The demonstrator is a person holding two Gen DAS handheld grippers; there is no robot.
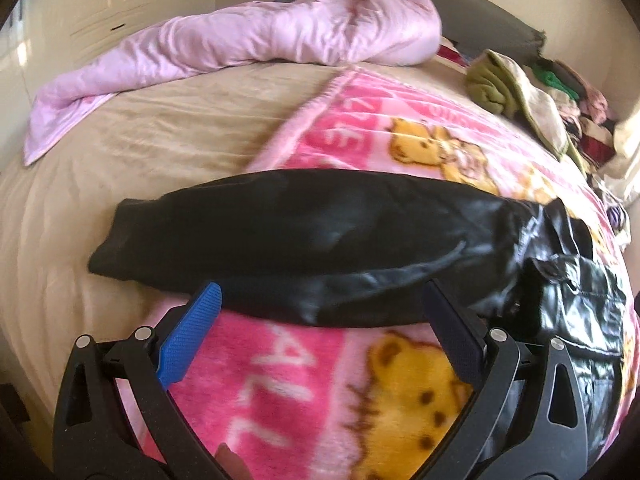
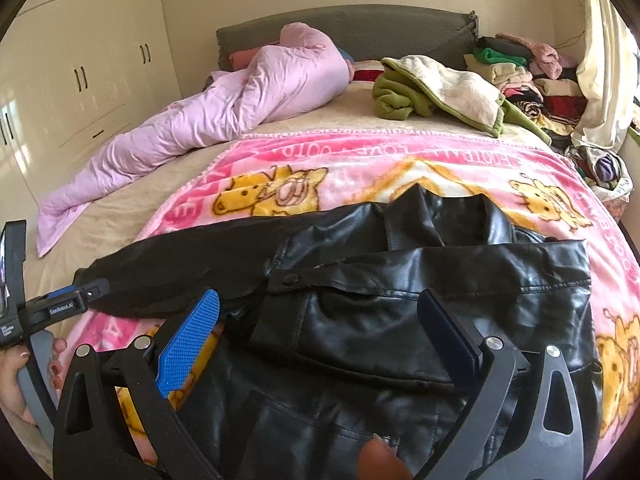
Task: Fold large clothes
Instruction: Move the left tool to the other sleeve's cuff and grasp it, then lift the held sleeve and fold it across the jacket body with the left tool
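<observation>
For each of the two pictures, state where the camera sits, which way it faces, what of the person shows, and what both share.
Left wrist: on the left gripper, facing the black leather jacket's outstretched sleeve; a fingertip shows at the bottom edge.
Right wrist: on the right gripper, facing the jacket's body toward the headboard; a hand holding the left gripper shows at the left.
Shared: jacket, pink cartoon blanket, pink duvet, clothes pile.

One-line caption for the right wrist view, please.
Open right gripper hovers over a black leather jacket spread on a pink cartoon blanket, its sleeve stretched toward the left gripper.
</observation>
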